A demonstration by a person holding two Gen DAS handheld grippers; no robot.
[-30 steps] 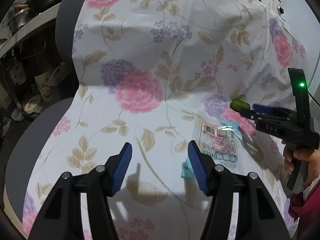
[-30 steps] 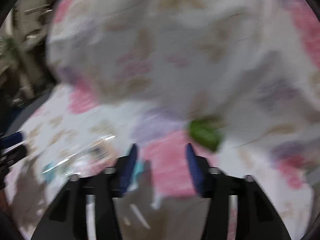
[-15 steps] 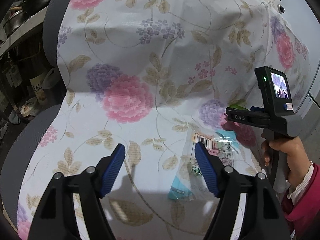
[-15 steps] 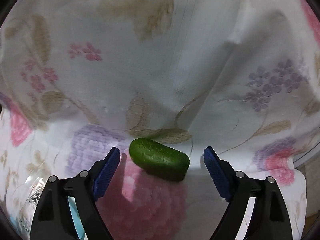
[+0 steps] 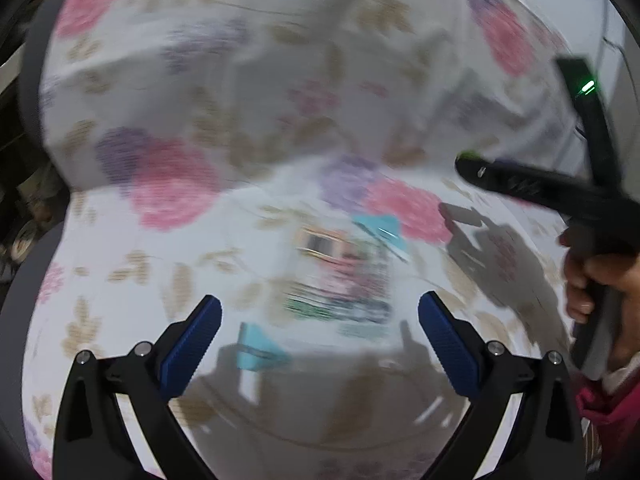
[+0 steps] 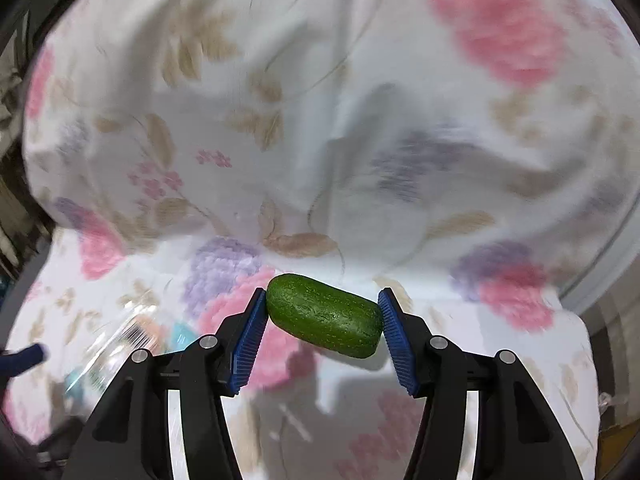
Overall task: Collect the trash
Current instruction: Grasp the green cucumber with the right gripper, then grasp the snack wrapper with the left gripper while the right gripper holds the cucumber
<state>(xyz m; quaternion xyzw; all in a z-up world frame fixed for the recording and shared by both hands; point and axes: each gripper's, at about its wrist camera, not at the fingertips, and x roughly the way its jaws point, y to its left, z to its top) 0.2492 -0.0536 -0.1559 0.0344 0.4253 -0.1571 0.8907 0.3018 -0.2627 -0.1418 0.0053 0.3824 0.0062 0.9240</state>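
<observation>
Jaws of the right gripper (image 6: 322, 312), wide half a second ago, have just been closing and are now clamping the green cucumber piece (image 6: 323, 315) end to end, above the floral cloth (image 6: 320, 120). The left gripper (image 5: 320, 322) has just been opening and is standing spread over a blurred plastic wrapper (image 5: 340, 276), nearer and to the left.

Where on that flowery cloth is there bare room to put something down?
The floral cloth lies bare left of the clear printed wrapper, over to the grey chair edge. Crowded: the wrapper, its turquoise scraps, and the right hand-held gripper clamping the green cucumber piece.
</observation>
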